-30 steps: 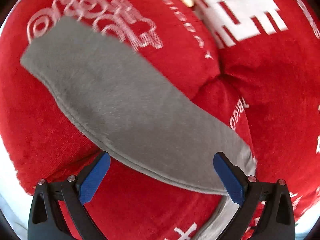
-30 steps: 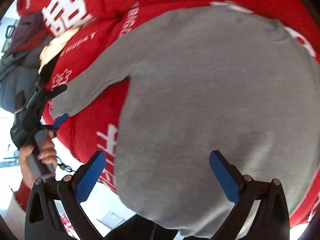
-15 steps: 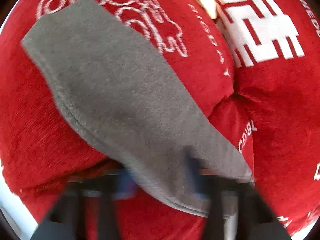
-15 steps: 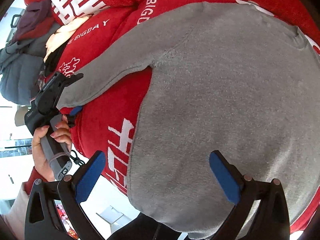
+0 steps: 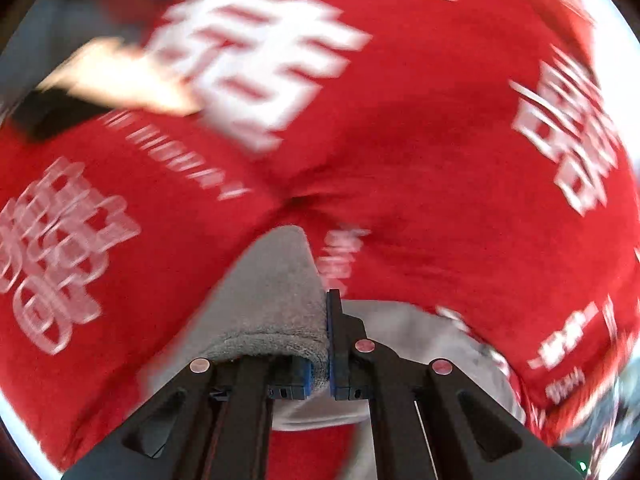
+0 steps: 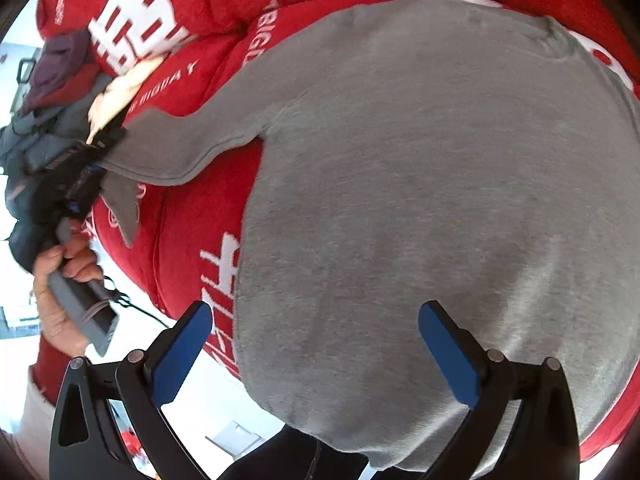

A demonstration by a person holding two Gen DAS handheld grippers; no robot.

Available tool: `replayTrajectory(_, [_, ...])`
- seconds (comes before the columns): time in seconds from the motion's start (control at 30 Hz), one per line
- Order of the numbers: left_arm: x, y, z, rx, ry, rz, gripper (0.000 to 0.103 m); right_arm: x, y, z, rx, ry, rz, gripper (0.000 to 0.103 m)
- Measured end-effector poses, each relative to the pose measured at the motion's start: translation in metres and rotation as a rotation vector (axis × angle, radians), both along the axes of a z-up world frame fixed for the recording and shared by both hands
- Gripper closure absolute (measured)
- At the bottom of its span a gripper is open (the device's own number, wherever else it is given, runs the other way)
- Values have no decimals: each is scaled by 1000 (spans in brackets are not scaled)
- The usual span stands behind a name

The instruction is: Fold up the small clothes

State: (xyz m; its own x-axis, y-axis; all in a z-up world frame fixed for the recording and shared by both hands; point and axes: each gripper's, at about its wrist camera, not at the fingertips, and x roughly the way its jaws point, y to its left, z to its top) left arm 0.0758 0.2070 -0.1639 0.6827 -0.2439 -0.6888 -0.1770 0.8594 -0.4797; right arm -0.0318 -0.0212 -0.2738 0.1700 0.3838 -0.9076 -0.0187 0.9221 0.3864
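Note:
A small grey sweater point(image 6: 420, 184) lies spread on a red blanket point(image 6: 188, 224) with white print. Its left sleeve point(image 6: 188, 148) is lifted off the blanket, its cuff end hanging down. My left gripper point(image 5: 326, 332) is shut on that grey sleeve point(image 5: 276, 304), which bunches between its blue pads. In the right wrist view the left gripper point(image 6: 86, 168) appears at the far left, held by a hand point(image 6: 60, 276). My right gripper point(image 6: 316, 344) hovers open above the sweater's lower hem, with nothing between its blue pads point(image 6: 448, 356).
The red blanket point(image 5: 420, 160) covers a soft, bulging surface with a crease in the middle. A pile of dark and grey clothes point(image 6: 44, 92) lies beyond the blanket's left end. White floor point(image 6: 192, 412) shows below the blanket's edge.
My left gripper closed on the grey sleeve and lifted it off the blanket, rolling as it rose. The right gripper stayed open over the hem.

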Motion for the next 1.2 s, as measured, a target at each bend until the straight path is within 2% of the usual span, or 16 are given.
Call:
replayTrajectory(0.13, [25,-79,17,1,-54,-190,97,-3,-32,8,11,-31,-68,0])
replayTrajectory(0.23, [38,-146,9,5,-42,-320,97,-9,-65,12,15,-49,-136,0])
replayTrajectory(0.3, [43,-189,-1,11,-16,-394,97,-14,-89,12,15,-57,-186,0])
replayTrajectory(0.4, [42,-242,-25,61,35,-487,97,-26,-124,10,12,-57,-255,0])
replayTrajectory(0.53, [39,-284,-58,177,139,-528,97,-42,-164,2,-1,-42,-325,0])
replayTrajectory(0.6, [32,-287,-64,238,175,-533,97,-47,-179,-3,-5,-31,-353,0])
replayTrajectory(0.67, [23,-280,-65,274,192,-534,65,-50,-189,-6,-9,-24,-372,0])
replayTrajectory(0.7, [18,-276,-61,293,188,-523,34,-52,-194,-7,-15,-23,-378,0])
replayTrajectory(0.73, [10,-269,-54,316,164,-494,25,-52,-195,-7,-21,-23,-380,0])
replayTrajectory(0.87, [-9,-222,-34,350,160,-437,25,-42,-193,-1,-69,-49,-342,0])
replayTrajectory(0.97, [-14,-181,-35,387,200,-354,25,-23,-177,10,-135,-111,-249,0])
replayTrajectory(1.07, [-16,-137,-53,440,293,-285,25,6,-144,26,-224,-209,-89,0])
replayTrajectory(1.2, [-17,-106,-79,470,378,-254,25,43,-70,34,-382,-361,219,0])
